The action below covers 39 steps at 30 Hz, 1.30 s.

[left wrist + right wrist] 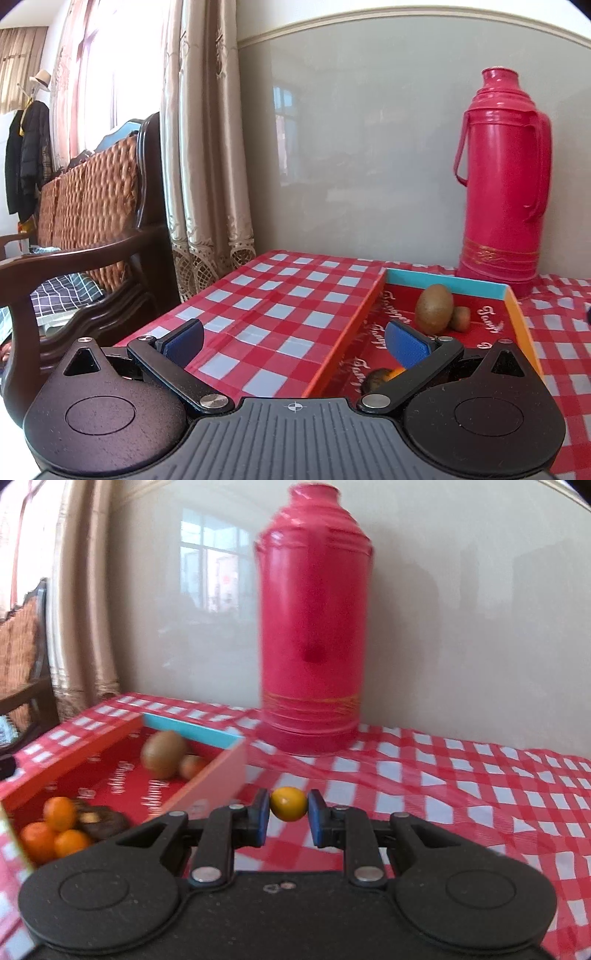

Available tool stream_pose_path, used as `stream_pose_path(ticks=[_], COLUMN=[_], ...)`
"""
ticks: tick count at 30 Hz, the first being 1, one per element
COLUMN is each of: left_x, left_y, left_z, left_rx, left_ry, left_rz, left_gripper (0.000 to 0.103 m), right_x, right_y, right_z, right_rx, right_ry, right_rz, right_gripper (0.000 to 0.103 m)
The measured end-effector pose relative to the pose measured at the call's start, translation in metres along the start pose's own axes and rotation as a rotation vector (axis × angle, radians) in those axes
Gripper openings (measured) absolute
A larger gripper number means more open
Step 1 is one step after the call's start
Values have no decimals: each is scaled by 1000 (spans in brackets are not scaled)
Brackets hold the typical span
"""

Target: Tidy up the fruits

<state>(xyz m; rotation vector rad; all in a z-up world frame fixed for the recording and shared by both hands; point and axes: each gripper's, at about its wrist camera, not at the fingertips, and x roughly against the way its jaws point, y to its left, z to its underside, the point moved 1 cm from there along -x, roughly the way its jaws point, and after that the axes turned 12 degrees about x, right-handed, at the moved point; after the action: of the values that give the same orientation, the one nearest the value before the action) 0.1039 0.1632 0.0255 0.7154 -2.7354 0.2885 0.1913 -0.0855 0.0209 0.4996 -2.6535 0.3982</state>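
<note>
My right gripper [289,806] is shut on a small yellow-orange fruit [289,804] and holds it above the checked tablecloth, just right of the tray's right wall [207,775]. The red tray [354,325] holds a large kiwi [434,308], a small kiwi [460,318], three small oranges [51,830] and a dark brown fruit [101,821] at the near end. My left gripper [295,341] is open and empty, over the tray's left wall, with one blue pad [404,343] above the tray floor.
A tall pink thermos [504,177] stands behind the tray against the wall; it also shows in the right wrist view [312,620]. A wooden chair with a woven back [88,206] stands left of the table. The table's left edge [177,314] is near my left gripper.
</note>
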Motion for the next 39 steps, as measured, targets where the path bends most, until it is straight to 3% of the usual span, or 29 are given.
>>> stream_pose_path(ticks=[12, 14, 15, 16, 24, 34, 39], left_x=[43, 50, 52, 55, 75, 94, 124], left_y=[10, 13, 14, 14, 16, -6, -10], left_z=[18, 23, 25, 26, 30, 37, 36], left_rx=[-43, -53, -59, -64, -38, -139, -125], left_ry=[15, 25, 27, 31, 41, 42, 34], left_rz=[46, 53, 54, 56, 94, 127, 153], left_gripper=[103, 103, 103, 103, 103, 103, 103], right_x=[33, 29, 26, 27, 67, 97, 131], right_y=[77, 91, 95, 98, 81, 60, 43], right_z=[-18, -20, -19, -16, -2, 13, 17], right_rx=[-14, -14, -13, -21, -80, -55, -78], right_ry=[-75, -68, -56, -60, -144, -155, -187], right_rz=[-137, -168, -173, -162, -97, -53, -30], right_gripper=[15, 40, 78, 98, 97, 97, 97])
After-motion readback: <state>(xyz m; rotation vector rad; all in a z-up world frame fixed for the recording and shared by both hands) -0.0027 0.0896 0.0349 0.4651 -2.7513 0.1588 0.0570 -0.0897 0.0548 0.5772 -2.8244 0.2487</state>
